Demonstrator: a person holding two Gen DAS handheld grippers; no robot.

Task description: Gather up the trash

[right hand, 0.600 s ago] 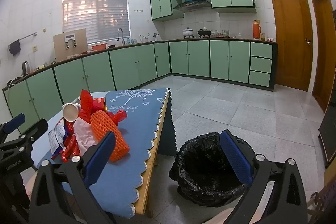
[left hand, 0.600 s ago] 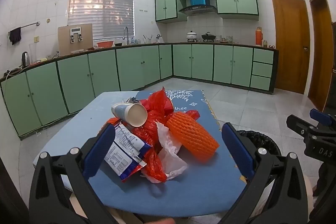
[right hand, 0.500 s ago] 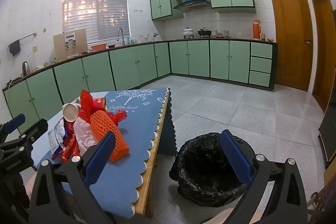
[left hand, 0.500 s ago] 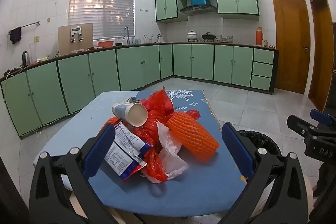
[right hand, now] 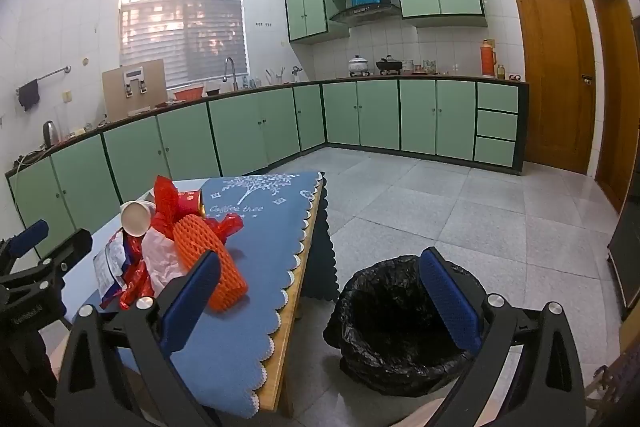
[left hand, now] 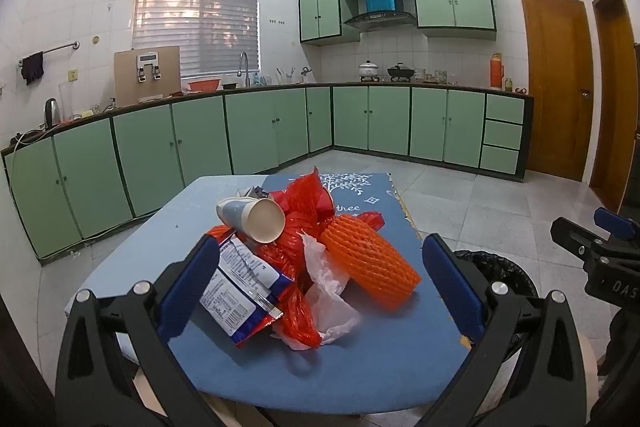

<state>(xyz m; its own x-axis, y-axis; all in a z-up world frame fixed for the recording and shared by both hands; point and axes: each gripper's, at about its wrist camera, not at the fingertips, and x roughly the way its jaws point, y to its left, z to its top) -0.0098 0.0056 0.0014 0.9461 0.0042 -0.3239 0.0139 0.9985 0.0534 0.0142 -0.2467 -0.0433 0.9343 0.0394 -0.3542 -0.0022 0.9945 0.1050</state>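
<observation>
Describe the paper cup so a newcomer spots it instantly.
Find the blue-clothed table in the middle of the green kitchen. On it sits one trash pile; the paper cup lies on its side at the top left, the only white-mouthed cylinder, above the printed snack wrapper.

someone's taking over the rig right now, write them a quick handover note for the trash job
Left gripper: open, empty, held short of the trash pile.
Right gripper: open, empty, aimed between the table edge and the bin.
Trash, all heaped on the blue tablecloth: paper cup on top, snack wrapper at front left, orange foam net, white tissue, red plastic bags.
Bin with black liner stands on the floor right of the table; nothing visible in it.
Done: nothing collected yet.
Left: move every piece into the bin.
</observation>
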